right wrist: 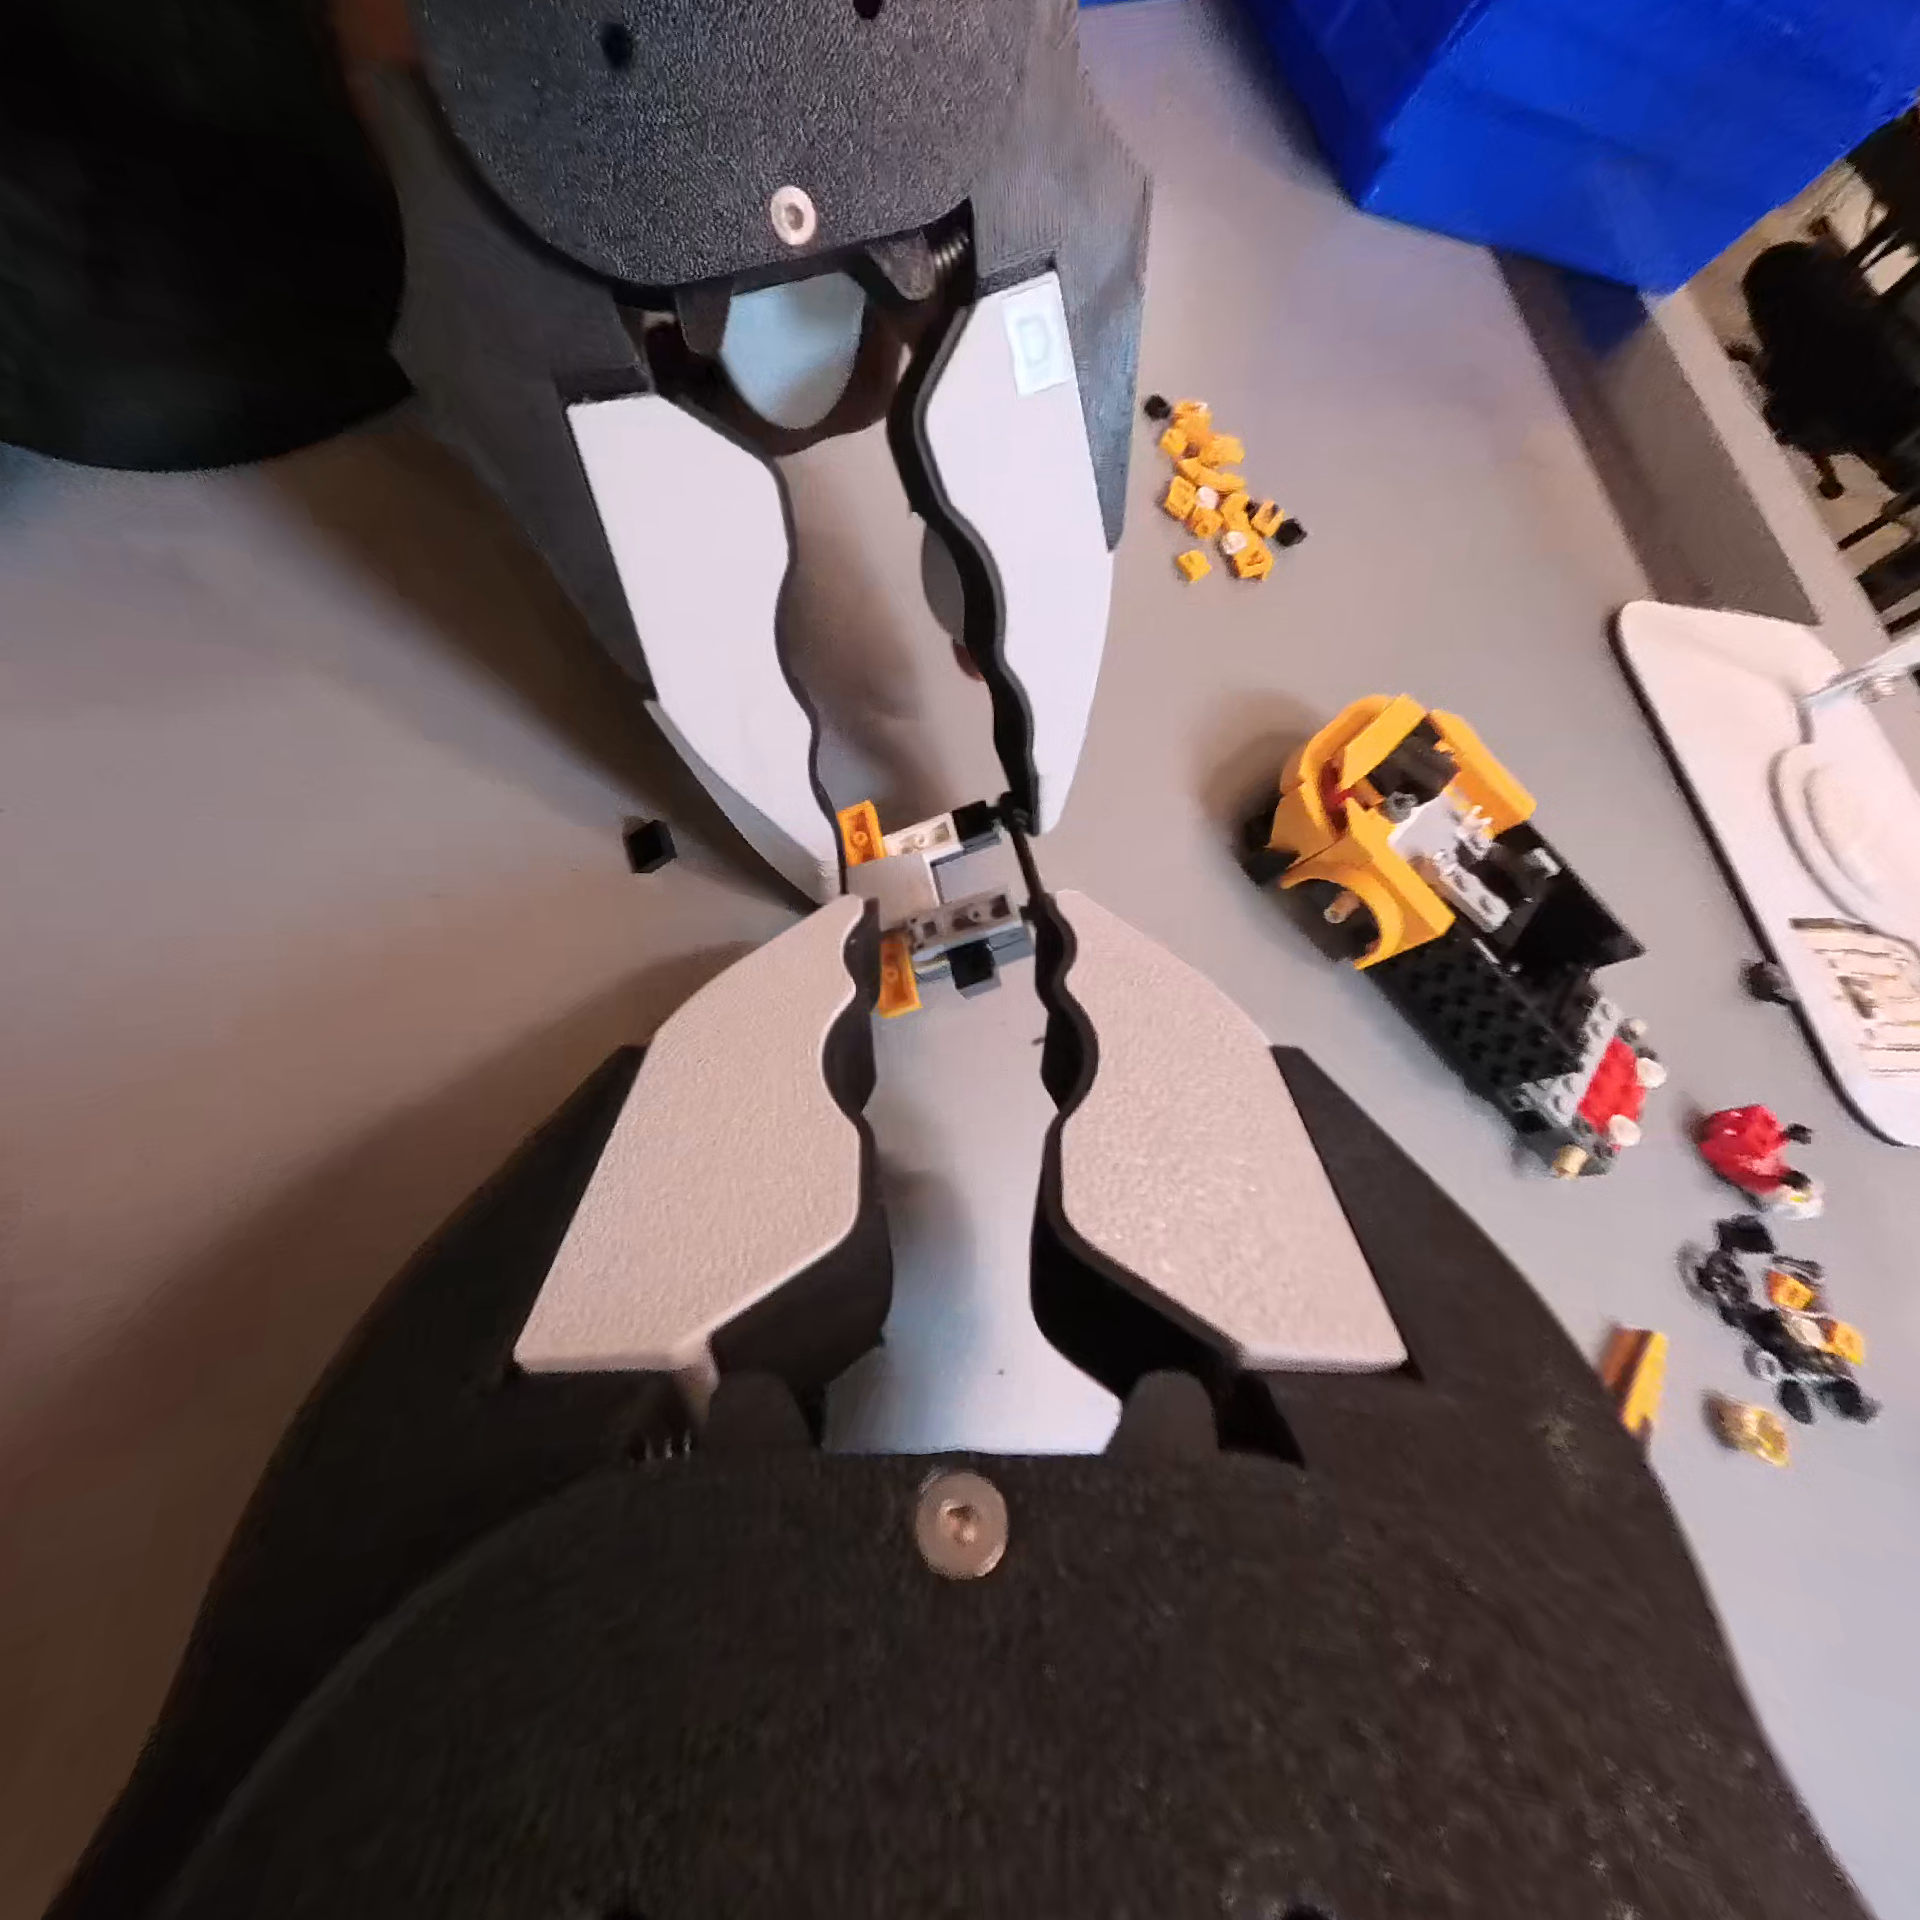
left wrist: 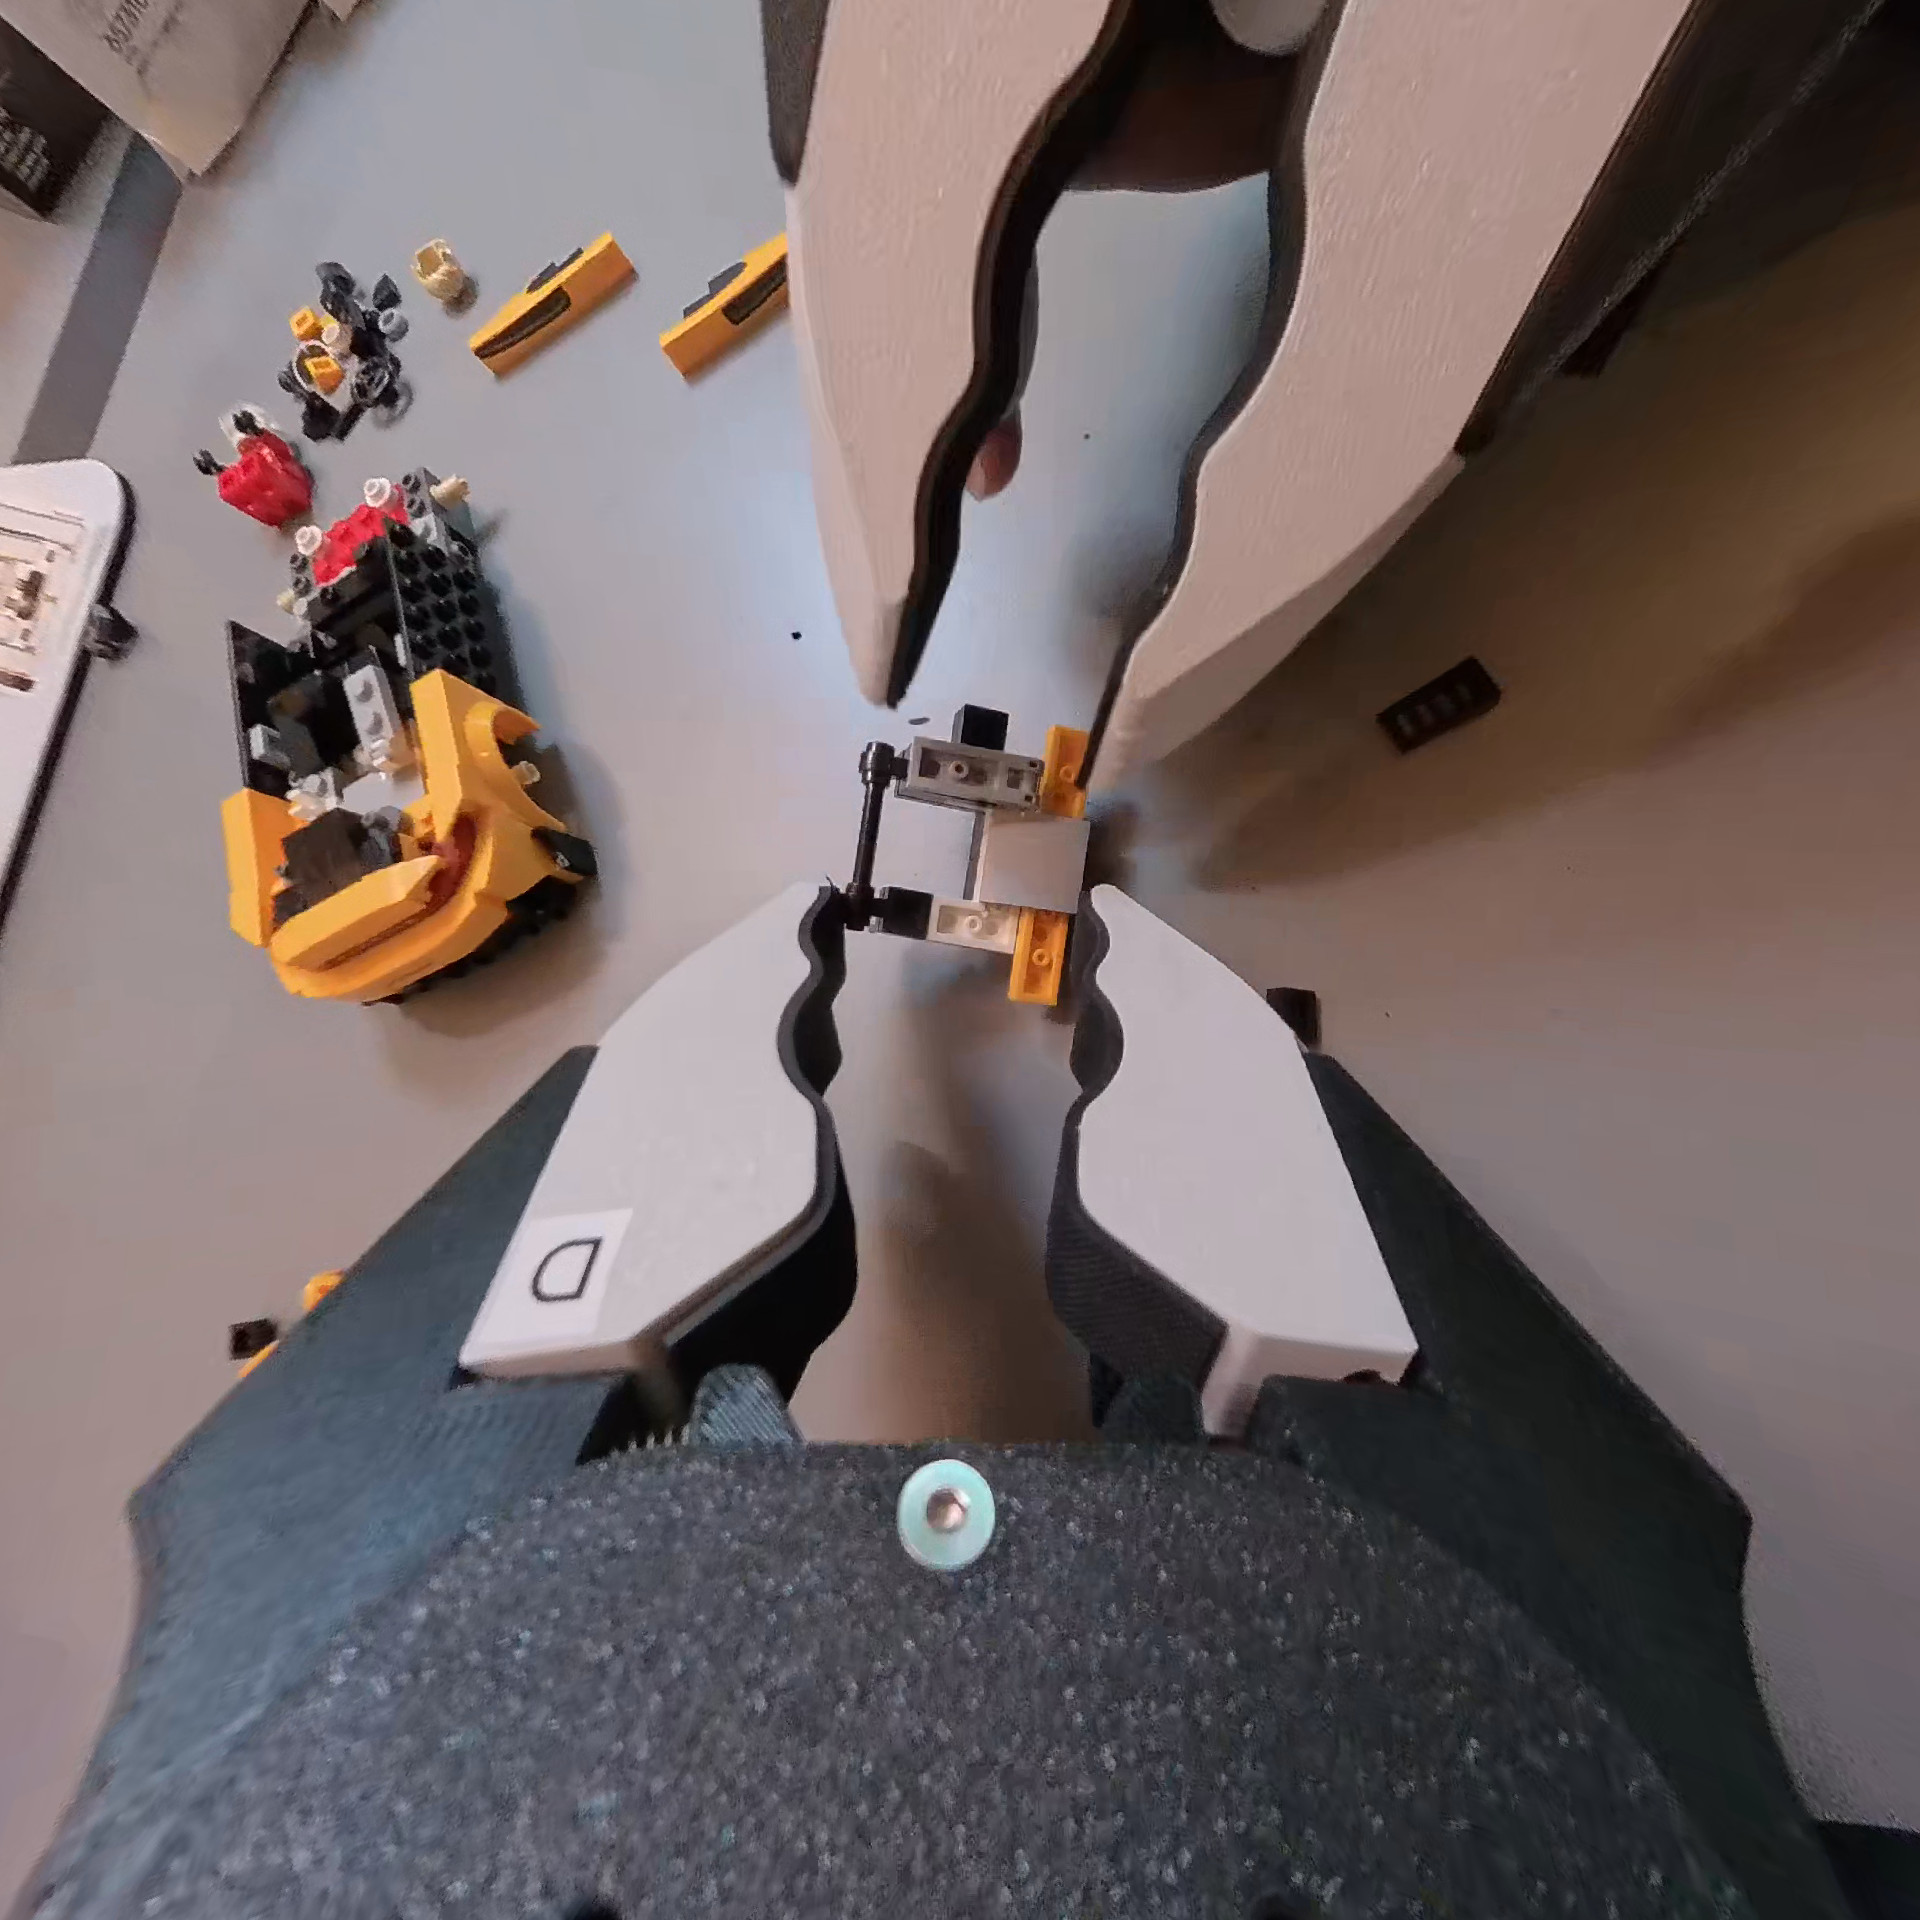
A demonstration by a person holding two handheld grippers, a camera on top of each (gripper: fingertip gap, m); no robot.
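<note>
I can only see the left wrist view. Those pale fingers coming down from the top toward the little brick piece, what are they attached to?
Observer: They belong to the right gripper, which has a grainy black body with a silver screw.
Operator: Is there anything on the table that I'm missing?
Observer: There's a pile of small yellow pieces beside the left gripper.
Operator: And farther off?
Observer: A big blue bin stands past that pile.
</note>
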